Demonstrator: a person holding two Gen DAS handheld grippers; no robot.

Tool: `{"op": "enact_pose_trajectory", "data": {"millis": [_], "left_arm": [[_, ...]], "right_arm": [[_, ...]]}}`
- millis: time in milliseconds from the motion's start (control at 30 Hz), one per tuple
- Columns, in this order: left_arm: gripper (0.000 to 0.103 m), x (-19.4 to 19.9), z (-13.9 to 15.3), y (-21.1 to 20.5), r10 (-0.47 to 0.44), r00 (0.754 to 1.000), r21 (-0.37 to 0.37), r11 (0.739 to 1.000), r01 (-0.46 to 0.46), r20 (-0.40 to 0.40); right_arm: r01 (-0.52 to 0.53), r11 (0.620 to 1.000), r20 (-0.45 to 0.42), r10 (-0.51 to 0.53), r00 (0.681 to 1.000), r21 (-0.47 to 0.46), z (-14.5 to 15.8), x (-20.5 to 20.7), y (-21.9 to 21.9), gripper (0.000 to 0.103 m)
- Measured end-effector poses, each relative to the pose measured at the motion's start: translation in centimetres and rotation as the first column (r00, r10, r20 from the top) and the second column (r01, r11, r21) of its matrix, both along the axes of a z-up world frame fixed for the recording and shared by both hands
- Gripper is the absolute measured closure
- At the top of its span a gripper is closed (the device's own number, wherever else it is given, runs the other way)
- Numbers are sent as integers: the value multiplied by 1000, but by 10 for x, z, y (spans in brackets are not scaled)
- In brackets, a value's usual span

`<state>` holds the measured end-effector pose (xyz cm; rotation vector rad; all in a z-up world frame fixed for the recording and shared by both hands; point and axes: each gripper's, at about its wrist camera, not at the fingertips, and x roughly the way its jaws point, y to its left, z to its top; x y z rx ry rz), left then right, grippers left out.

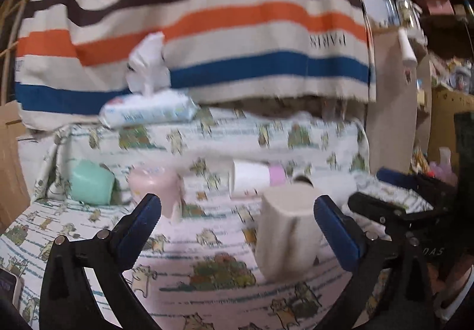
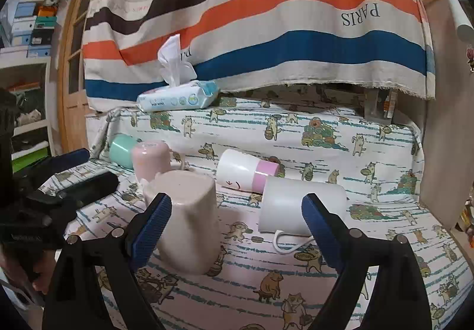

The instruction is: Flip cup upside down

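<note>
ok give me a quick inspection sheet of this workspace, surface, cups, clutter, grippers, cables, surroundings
Surface: cat-print cloth covering the work surface and the raised step behind.
Job's things: beige cup stands base up; white cup, white and pink cup and green cup lie on their sides; pink cup stands base up.
Clutter: wipes pack on the step.
Grippers: left gripper open, right gripper open, both empty.
Cables: thin white loop by the white cup.
Surroundings: striped cloth hanging behind; shelves with boxes.
</note>
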<state>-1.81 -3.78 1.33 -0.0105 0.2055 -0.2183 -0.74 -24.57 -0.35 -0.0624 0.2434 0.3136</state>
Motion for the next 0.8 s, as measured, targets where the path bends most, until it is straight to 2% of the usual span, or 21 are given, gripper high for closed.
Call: {"op": "enact_pose_trajectory", "data": {"millis": [67,133,300,467,633,800], "left_arm": [[0,-5,2,2,18,999,-1,1000,-18,35],[0,-7,3,2,42,998,9,999,-42,53],[0,-8,0,6,52,999,6,999,-52,17],[0,-6,-4,11,105,994,0,995,-105,-28],[0,-17,-4,15,131,991,-20,991,-131,17],[0,-23,-1,10,156,986,11,987,-157,62]], "right_arm": [[2,1000,12,-2,1000,8,2,-2,-1,12],[16,1000,24,-17,1000,4,3,-5,-1,1],[30,1000,20,-30,999,1,3,-9,0,0],[47,999,8,-47,999,5,1,-9,-1,0],[71,998,22,-71,997,3,1,-10,-3,0],[79,997,36,-79,996,10,2,-12,-4,0]]}}
